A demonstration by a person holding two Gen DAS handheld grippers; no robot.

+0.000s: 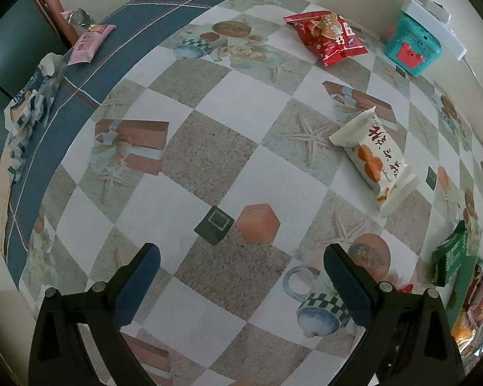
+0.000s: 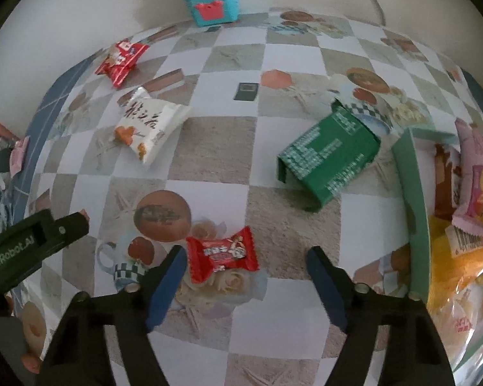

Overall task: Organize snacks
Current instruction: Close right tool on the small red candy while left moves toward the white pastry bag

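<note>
On the checkered tablecloth (image 2: 209,148), a small red candy (image 2: 222,254) lies lengthwise across the gaping, empty right gripper (image 2: 244,273) (unseen from left wrist); left gripper (image 1: 241,276) gapes empty.

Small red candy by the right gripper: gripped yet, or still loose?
Loose. The small red candy lies flat on the tablecloth beside the right gripper's left finger, whose jaws stand apart, not pressing it.
</note>
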